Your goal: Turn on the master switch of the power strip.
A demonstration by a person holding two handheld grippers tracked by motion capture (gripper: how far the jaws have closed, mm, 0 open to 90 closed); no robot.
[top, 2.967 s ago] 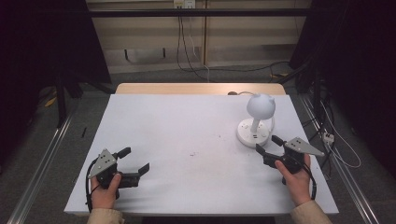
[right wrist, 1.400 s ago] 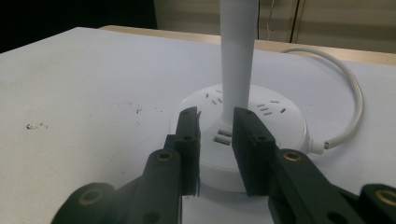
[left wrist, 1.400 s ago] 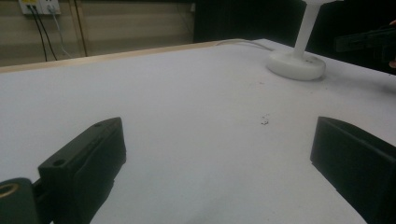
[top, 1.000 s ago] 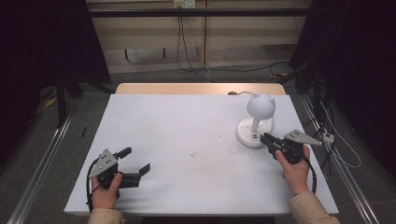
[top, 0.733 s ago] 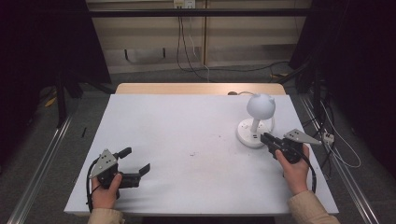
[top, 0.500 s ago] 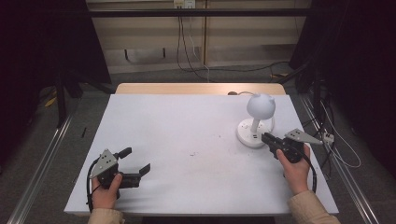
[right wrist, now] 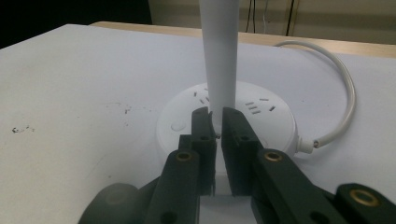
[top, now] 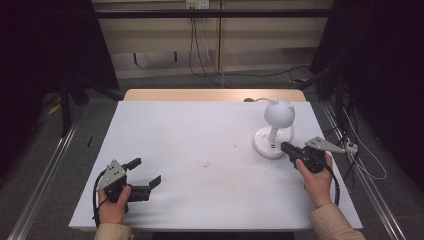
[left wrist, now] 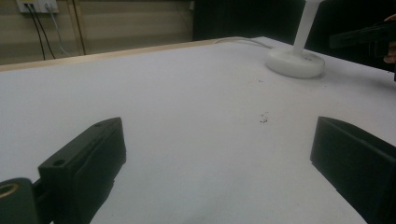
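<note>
Left hand (top: 112, 207): mine, at the near left, wrapped round the left gripper (top: 145, 175) from behind. Jaws stood wide apart with nothing between them, pointing toward the right, held low and level.

Right hand (top: 316, 177): mine, at the near right, forearm in a pale sleeve (top: 334, 225) angled inward. It gripped the right gripper (top: 284, 146), which pointed leftward. Its jaws had just been closing and stood nearly together, a thin slit left between the pads (right wrist: 205, 126).

Lab: white test table (top: 200, 135), black curtains (top: 45, 45), wall cables (top: 200, 35).
</note>
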